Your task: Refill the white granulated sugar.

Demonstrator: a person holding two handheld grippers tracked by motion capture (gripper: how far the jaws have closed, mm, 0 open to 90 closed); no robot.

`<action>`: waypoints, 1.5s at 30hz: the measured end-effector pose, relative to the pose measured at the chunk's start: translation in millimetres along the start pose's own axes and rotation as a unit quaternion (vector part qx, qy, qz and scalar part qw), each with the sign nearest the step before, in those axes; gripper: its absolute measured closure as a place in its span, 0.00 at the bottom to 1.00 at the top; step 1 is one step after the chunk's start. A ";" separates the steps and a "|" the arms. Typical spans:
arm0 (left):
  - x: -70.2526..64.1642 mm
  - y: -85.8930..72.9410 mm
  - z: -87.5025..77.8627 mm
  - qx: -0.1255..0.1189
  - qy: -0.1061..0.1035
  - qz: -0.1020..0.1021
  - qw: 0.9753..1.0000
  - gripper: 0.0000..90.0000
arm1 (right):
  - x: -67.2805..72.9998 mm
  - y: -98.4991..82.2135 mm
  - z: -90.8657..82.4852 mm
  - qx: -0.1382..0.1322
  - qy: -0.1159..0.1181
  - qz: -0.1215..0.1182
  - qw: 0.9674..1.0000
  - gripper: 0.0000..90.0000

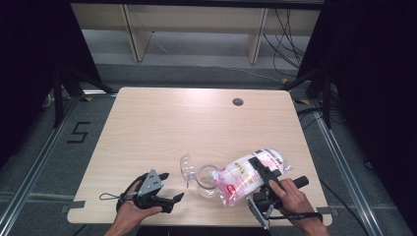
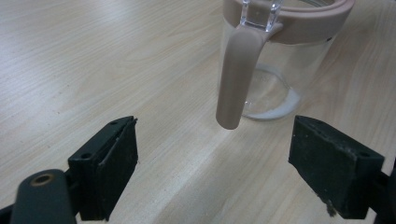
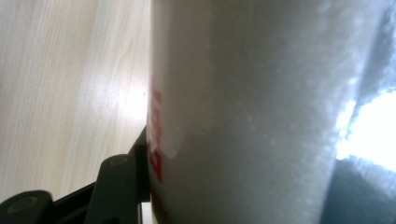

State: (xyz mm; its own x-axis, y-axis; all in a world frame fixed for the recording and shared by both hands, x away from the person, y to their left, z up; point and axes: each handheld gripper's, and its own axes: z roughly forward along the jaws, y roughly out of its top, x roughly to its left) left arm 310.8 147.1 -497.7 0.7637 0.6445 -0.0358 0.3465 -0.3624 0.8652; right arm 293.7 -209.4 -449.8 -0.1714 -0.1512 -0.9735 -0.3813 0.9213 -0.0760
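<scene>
**Bag tipped over the jar, and the margin was thin**

The right tool was clamped across a plastic bag of white powder, tilted with its mouth at the rim of the clear jar near the worktop's front edge. A thin white layer lay in the jar's bottom. The risk, as I judged it: powder spilling past the rim if the soft bag sagged or slipped, or the unsteadied jar sliding away. The left tool was released, jaws wide and empty, resting low beside the jar, its jaws aimed at the jar's hanging clasp. The right hand gripped from the front, forearm angled inward. The hinged lid stood open.
</scene>
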 end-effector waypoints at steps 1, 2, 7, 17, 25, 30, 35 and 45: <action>0.0 0.0 0.0 0.000 0.000 0.000 1.000 0.17 | 0.0 0.0 0.0 0.000 0.000 0.000 1.000 0.52; 0.4 0.0 -0.1 0.001 0.001 0.001 1.000 0.17 | -0.1 0.2 -0.3 -0.001 -0.001 -0.003 1.000 0.52; 0.1 0.0 0.0 -0.002 0.001 -0.002 1.000 0.17 | -4.2 0.6 -0.9 -0.002 -0.010 -0.023 1.000 0.52; 0.9 0.5 -0.3 0.000 0.001 0.009 1.000 0.17 | -4.4 4.7 -1.5 0.001 -0.006 -0.042 0.999 0.53; 1.6 0.9 -0.6 0.000 0.001 0.016 1.000 0.17 | -4.9 5.9 -1.9 0.001 -0.010 -0.049 0.999 0.53; 1.5 1.0 -0.5 0.001 0.001 0.018 1.000 0.17 | -5.2 3.6 -2.1 -0.002 -0.011 -0.042 0.999 0.54; 0.3 0.5 -0.3 0.000 0.002 0.006 1.000 0.17 | -4.6 3.3 -2.6 0.000 -0.009 -0.036 0.999 0.54; 0.3 1.3 -1.7 0.003 0.008 0.013 1.000 0.17 | -5.1 4.1 -2.6 -0.004 -0.018 -0.053 0.998 0.54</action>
State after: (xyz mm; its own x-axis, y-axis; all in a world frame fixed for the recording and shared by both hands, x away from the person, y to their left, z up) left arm 310.6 148.0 -495.8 0.7641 0.6451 -0.0051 0.3292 -0.3831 0.8630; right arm 290.7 -205.8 -444.5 -0.0972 -0.2356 -0.9670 -0.4022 0.8980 -0.1783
